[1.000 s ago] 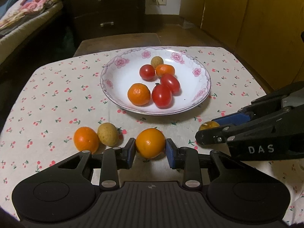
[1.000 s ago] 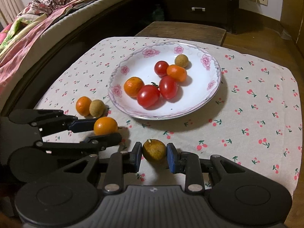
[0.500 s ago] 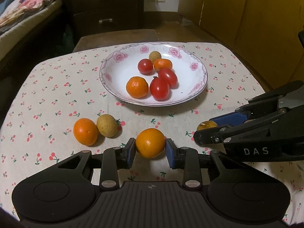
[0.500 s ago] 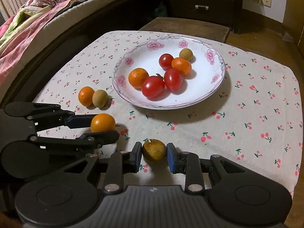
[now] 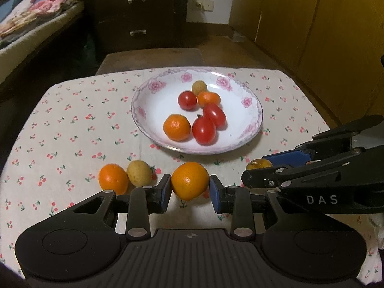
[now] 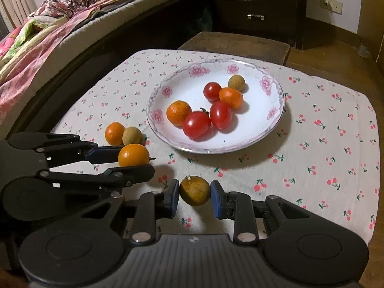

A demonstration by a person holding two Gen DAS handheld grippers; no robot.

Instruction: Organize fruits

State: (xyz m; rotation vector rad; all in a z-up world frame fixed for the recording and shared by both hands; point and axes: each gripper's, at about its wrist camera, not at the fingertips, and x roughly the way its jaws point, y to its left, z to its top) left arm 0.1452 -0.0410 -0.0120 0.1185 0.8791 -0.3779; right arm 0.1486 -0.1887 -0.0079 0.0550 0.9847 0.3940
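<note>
Pinching an orange [image 5: 190, 180] in the left tongs [image 5: 190, 189] and a brownish fruit [image 6: 195, 190] in the right tongs [image 6: 195, 198], both should be carried gently forward to the plate [image 5: 144, 116] ahead.

Left tool [image 5: 190, 190] and right tool [image 6: 195, 195] tilt downward side by side, each clamped on a fruit.

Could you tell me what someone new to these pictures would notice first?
Each tool grips a fruit near the table's front edge: the left tool a bright orange, the right tool a dull brownish fruit. Behind them sits a flowered plate holding tomatoes and oranges.
</note>
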